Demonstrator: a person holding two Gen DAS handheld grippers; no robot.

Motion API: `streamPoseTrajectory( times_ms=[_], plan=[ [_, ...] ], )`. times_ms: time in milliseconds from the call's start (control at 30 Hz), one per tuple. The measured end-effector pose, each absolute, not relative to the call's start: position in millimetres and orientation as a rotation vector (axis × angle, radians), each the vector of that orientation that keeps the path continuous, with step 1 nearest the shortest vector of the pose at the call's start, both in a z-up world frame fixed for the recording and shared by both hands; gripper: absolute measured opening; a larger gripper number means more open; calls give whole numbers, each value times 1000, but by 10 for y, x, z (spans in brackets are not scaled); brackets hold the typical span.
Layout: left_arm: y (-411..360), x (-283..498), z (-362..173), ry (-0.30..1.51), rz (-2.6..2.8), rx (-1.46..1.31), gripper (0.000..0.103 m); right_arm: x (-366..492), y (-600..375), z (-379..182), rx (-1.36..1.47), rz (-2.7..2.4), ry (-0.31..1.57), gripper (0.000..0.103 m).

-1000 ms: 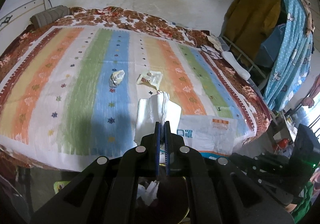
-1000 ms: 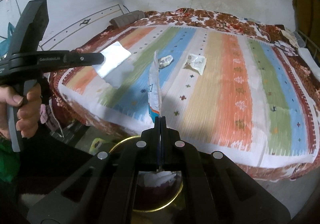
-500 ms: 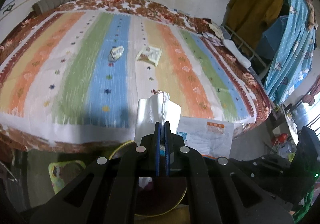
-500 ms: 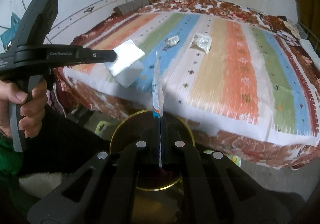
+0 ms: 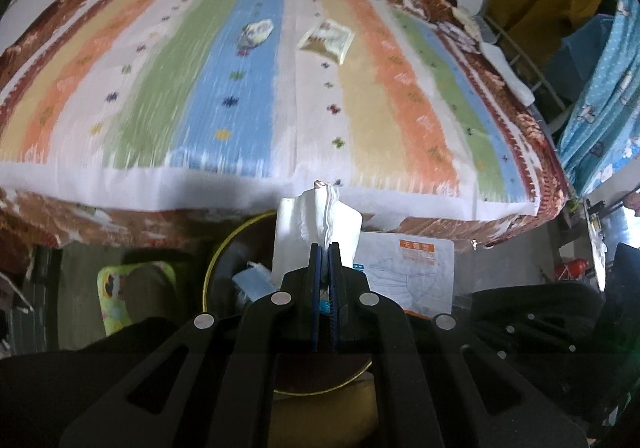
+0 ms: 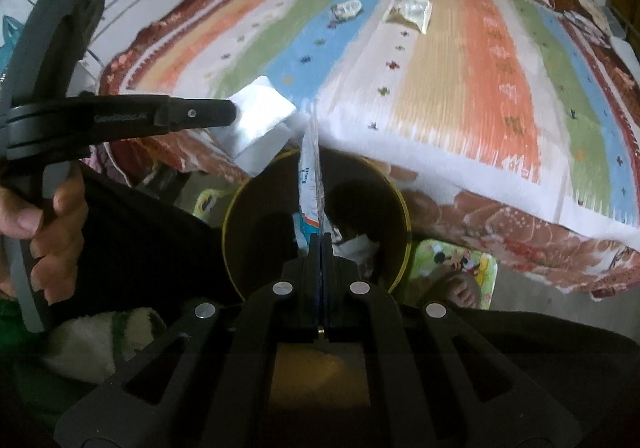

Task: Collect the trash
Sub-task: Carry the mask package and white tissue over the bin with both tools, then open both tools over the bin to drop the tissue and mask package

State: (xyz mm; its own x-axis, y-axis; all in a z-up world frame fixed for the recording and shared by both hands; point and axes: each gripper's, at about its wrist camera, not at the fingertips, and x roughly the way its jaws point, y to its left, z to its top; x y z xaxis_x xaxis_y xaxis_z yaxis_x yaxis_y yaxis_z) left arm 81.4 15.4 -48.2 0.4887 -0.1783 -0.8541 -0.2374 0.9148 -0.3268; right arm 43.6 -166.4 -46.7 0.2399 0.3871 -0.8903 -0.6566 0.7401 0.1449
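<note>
White folded wrapper (image 5: 316,224) is clamped between the closed fingers of the left gripper (image 5: 325,248) and held above the near rim of the round bin (image 5: 208,276), just off the bed's edge. In the right wrist view the same wrapper (image 6: 260,119) is seen at the tip of the left gripper (image 6: 230,113), up and left of the bin (image 6: 404,215).

A flat printed packet (image 6: 310,175), edge-on, is pinched by the right gripper (image 6: 321,238), jaws clenched, and hung directly over the bin's mouth. From the left wrist, that packet (image 5: 408,272) is seen broadside, just right of the bin. Crumpled paper and scraps (image 6: 356,248) are noted inside the bin.

Two more pieces are left on the striped bedspread (image 5: 240,107), well beyond the bin: a crumpled wrapper (image 5: 256,32) on the blue stripe and a flat sachet (image 5: 328,41) on the white stripe beside it. A cartoon-print item (image 6: 456,268) is seen on the floor right of the bin.
</note>
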Motion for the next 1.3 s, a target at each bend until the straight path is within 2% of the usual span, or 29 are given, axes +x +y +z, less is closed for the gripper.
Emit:
streamPoseTrajectory(
  times_ms=[567,800,867,933,967,1000,1167,1300],
  plan=[
    [271,923,-935,1238,90,-557,3,682,-1416,-1035,-245,683,1325,0],
    [278,931,-955,1238,84,-565,3,773,-1412,-1141,-200,660,1377,1],
    [292,947,-960,1241,90,-571,6,800,-1409,-1163,-187,654,1385,5],
    [324,951,-953,1230,102,-585,24,826,-1397,-1196,-173,653,1396,16],
    [334,949,-938,1223,109,-585,29,836,-1390,-1206,-168,653,1397,24],
    [342,947,-921,1215,118,-583,32,838,-1384,-1205,-169,654,1393,28],
    [357,938,-860,1193,125,-582,37,818,-1380,-1164,-173,666,1370,37],
    [353,931,-799,1168,130,-566,44,806,-1381,-1125,-181,670,1346,41]
  ],
)
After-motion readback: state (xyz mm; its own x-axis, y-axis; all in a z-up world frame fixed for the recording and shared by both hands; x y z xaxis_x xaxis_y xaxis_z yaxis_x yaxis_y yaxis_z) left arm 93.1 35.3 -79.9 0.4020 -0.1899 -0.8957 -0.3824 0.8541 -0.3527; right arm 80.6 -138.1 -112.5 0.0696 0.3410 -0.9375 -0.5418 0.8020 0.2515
